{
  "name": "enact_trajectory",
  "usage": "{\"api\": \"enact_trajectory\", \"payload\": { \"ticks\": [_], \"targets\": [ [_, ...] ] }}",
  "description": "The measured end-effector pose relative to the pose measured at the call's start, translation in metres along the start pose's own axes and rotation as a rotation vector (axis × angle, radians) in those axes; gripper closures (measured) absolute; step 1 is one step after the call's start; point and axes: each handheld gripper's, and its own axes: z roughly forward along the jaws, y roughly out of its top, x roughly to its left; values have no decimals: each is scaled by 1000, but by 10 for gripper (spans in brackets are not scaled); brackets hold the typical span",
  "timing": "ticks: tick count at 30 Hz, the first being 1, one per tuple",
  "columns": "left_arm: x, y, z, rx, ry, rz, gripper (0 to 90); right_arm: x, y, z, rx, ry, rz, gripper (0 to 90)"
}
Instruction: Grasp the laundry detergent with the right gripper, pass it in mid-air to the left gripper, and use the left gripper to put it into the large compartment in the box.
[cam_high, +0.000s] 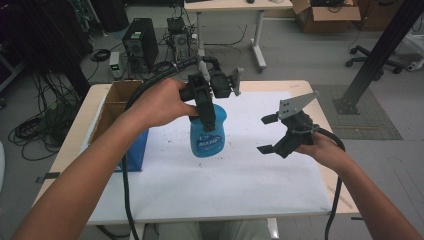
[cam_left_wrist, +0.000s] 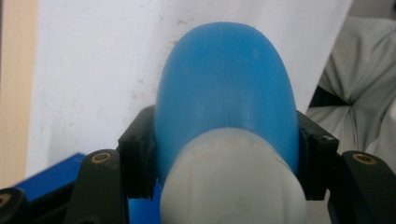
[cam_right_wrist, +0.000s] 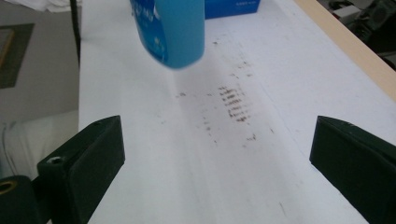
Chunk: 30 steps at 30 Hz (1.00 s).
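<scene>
My left tool (cam_high: 206, 107) grips the blue bottle (cam_high: 207, 135) near its top, lifted above the white sheet (cam_high: 240, 175); my right tool (cam_high: 274, 134) is spread wide with nothing in it.

In my left gripper view both black jaws press on the blue bottle's shoulder (cam_left_wrist: 226, 93) just below its whitish cap (cam_left_wrist: 231, 179), so that tool is clamped on it. From above, the bottle hangs upright under my left hand (cam_high: 160, 102), label facing me, over the middle of the counter (cam_high: 300, 87). My right tool sits well to the right of the bottle, apart from it, jaws pointing toward it. In the right gripper view the bottle's base (cam_right_wrist: 175, 32) hangs clear of the sheet, with brown smudges (cam_right_wrist: 233, 105) on the sheet just past it. A blue box (cam_high: 134, 150) and an open cardboard box (cam_high: 117, 102) lie left of the bottle, at the counter's edge.
</scene>
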Motion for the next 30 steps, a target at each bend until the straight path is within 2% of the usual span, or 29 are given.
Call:
{"api": "enact_trajectory", "payload": {
  "ticks": [5, 12, 17, 25, 30],
  "targets": [
    [15, -9, -7, -4, 29, -104, 378, -5, -3, -15, 46, -45, -8, 29],
    [35, -23, -22, -11, 67, -227, 379, -10, -11, -27, 99, -85, 11, 30],
    [48, -34, -37, -14, 99, -335, 379, -14, -17, -37, 129, -118, 28, 30],
    [63, -52, -54, -31, 129, -455, 379, -15, -25, -50, 182, -162, 49, 30],
    [68, -61, -57, -32, 140, -516, 379, -14, -28, -55, 203, -172, 51, 31]
  ]
}}
